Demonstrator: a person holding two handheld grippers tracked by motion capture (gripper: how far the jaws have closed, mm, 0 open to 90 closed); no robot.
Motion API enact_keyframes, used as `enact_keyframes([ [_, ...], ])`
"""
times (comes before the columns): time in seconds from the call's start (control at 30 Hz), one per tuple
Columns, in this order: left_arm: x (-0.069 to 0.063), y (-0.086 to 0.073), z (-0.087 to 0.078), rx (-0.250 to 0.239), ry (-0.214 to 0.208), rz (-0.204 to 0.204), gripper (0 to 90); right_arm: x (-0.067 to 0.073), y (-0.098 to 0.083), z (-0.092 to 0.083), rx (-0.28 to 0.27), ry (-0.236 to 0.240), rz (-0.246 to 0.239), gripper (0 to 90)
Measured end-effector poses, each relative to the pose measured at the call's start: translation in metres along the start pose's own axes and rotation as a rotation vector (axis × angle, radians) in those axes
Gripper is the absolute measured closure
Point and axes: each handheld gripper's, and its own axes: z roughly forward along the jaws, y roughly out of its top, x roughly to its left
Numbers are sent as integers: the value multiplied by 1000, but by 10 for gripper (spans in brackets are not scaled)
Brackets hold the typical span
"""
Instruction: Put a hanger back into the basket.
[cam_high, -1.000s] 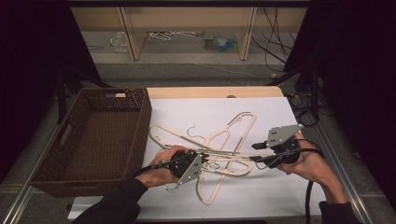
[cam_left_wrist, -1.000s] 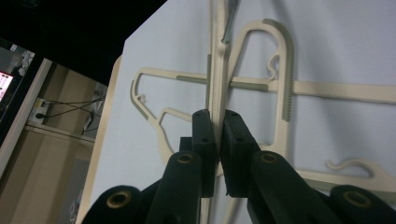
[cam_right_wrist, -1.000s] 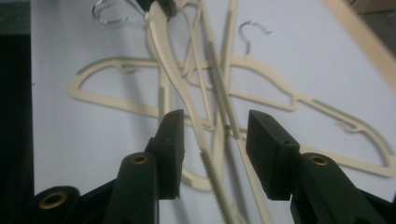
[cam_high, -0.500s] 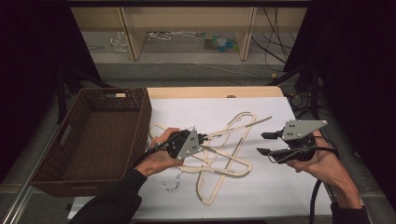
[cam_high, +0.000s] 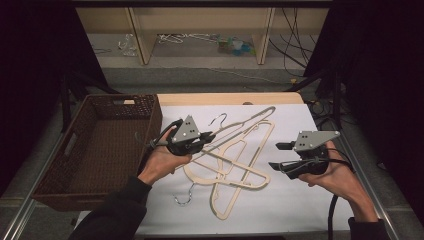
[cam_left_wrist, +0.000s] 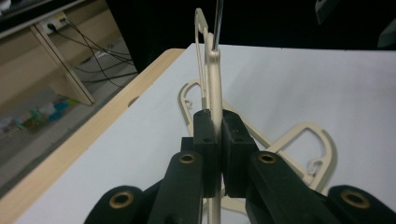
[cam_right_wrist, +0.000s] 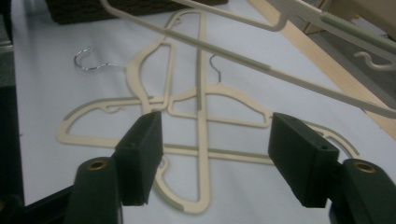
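Item: cream hanger (cam_high: 239, 125), lifted.
Left gripper (cam_high: 204, 137) (frame centre-left, beside basket (cam_high: 90, 150)) now raises it clamped; right gripper (cam_high: 280, 156) has withdrawn right, jaws wide, empty; likely basket-bound.

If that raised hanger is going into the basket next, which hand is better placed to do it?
Probably left. The left tool is shut on the raised hanger and sits beside the basket. The right tool is open, empty and farther away.

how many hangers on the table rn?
3, though overlap may hide more. Lifted hanger, clamped in the left hand-held gripper; two flat on the table: crossed hanger and lower hanger.
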Motion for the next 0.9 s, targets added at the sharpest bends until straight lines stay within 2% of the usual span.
enact_keyframes([
  [0.1,3,0,-3,6,-2,-48,858,-1,-2,3,-22,-28,31,270],
  [0.17,5,0,-5,20,-1,-63,857,-2,-4,6,-29,-44,41,253],
  [0.27,10,-1,-8,32,-11,-123,858,-1,-7,9,-17,-40,46,254],
  [0.47,18,1,-19,35,-17,-214,858,1,-9,11,-6,-32,43,260],
  [0.67,23,9,-36,-22,-65,-350,858,5,-13,17,13,-12,48,261],
  [0.9,26,14,-61,-90,-77,-449,858,8,-22,23,23,-8,53,261],
])
